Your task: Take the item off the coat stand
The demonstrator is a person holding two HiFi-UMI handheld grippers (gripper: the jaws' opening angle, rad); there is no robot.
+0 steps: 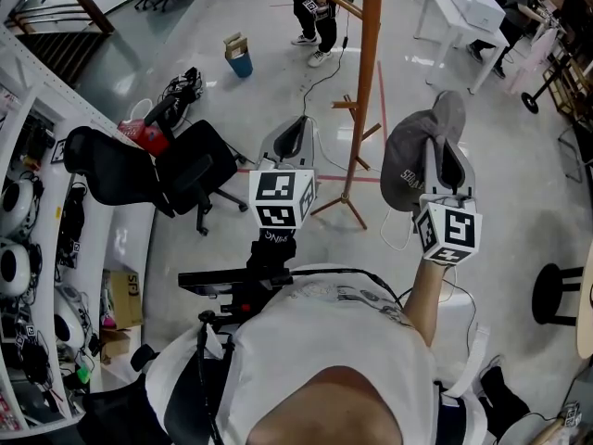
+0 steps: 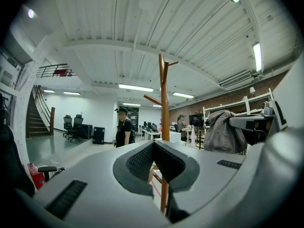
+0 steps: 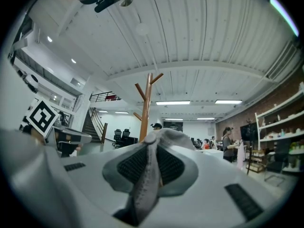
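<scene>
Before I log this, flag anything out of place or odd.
Nothing spilled or broken. Only the grey cap is off its coat stand, hanging pinched in the right tongs; a blue bin stands alone mid-floor.

The pale, glossy floor (image 1: 185,54) is carrying everything here. The wooden coat stand (image 1: 369,72) is standing upright at the top centre, its spread feet resting where a red tape line (image 1: 382,100) is running down the floor. Left of centre, a black office chair (image 1: 153,170) is sitting on its wheeled base, just beside the white shelving (image 1: 42,109) lining the left edge. A blue bucket (image 1: 240,61) is standing near the top, a white table (image 1: 443,17) at the upper right, a black stool (image 1: 556,295) at the right edge, and a cardboard box (image 1: 122,297) at the lower left.
</scene>
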